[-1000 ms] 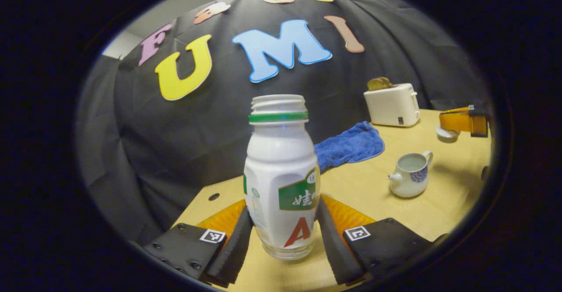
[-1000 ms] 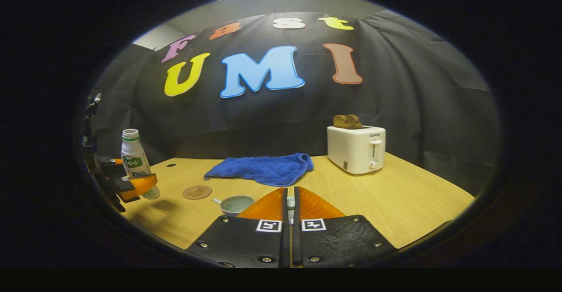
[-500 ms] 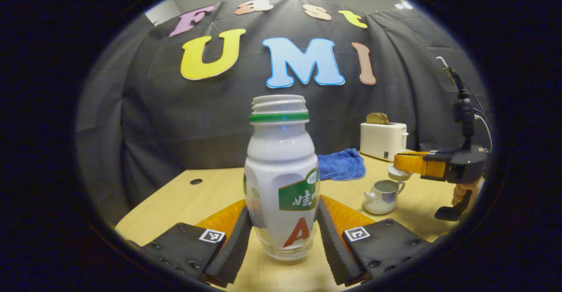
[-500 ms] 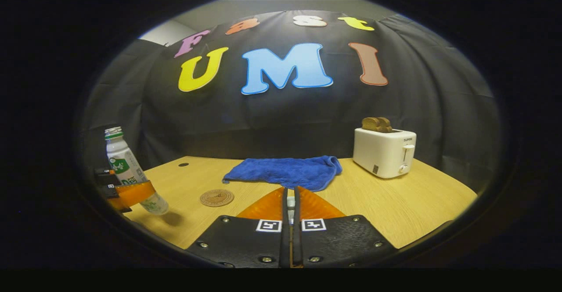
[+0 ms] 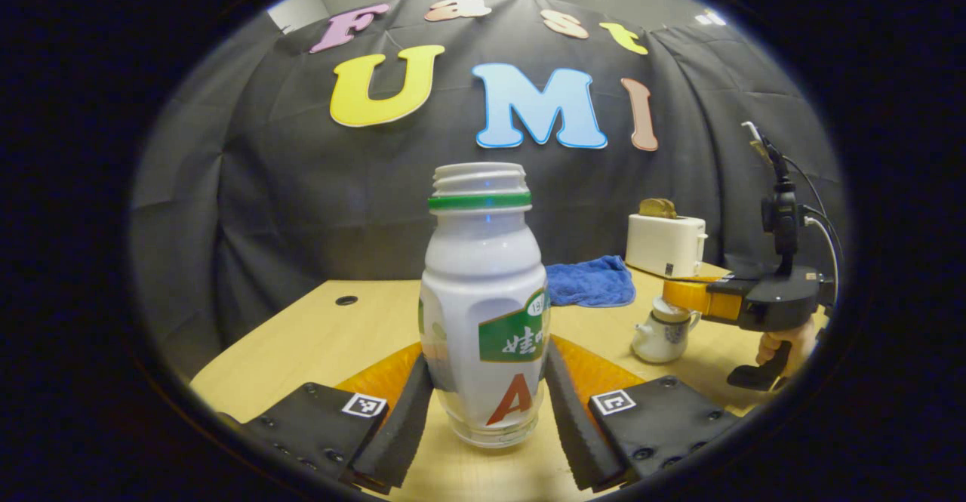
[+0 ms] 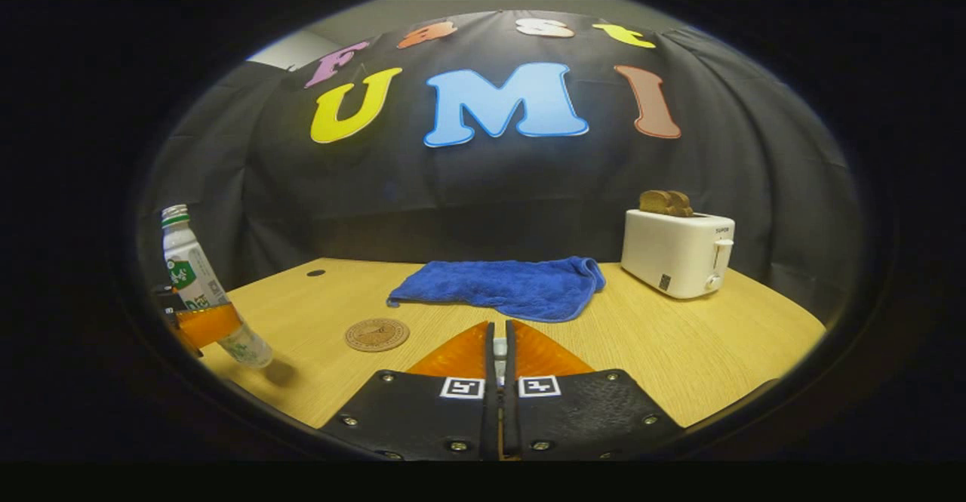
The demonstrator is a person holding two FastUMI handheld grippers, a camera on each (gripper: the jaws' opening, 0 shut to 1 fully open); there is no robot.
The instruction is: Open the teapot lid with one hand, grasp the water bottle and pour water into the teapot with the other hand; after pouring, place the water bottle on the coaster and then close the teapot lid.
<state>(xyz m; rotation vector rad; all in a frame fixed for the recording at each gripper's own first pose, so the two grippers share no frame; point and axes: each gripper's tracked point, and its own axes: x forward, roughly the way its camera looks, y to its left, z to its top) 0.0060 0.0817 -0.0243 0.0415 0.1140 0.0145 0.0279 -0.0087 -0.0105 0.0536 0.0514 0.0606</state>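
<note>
Here, the left gripper [image 5: 487, 404] clamps the uncapped water bottle [image 5: 483, 306] upright above the table [image 6: 679, 351]. The right gripper [image 6: 498, 351], fingers nearly together on the lid [image 5: 669, 308], holds it at the teapot [image 5: 662, 334]. The coaster [image 6: 377, 334] lies bare near a blue towel [image 6: 506, 287]; a toaster [image 6: 678, 251] stands well right.
</note>
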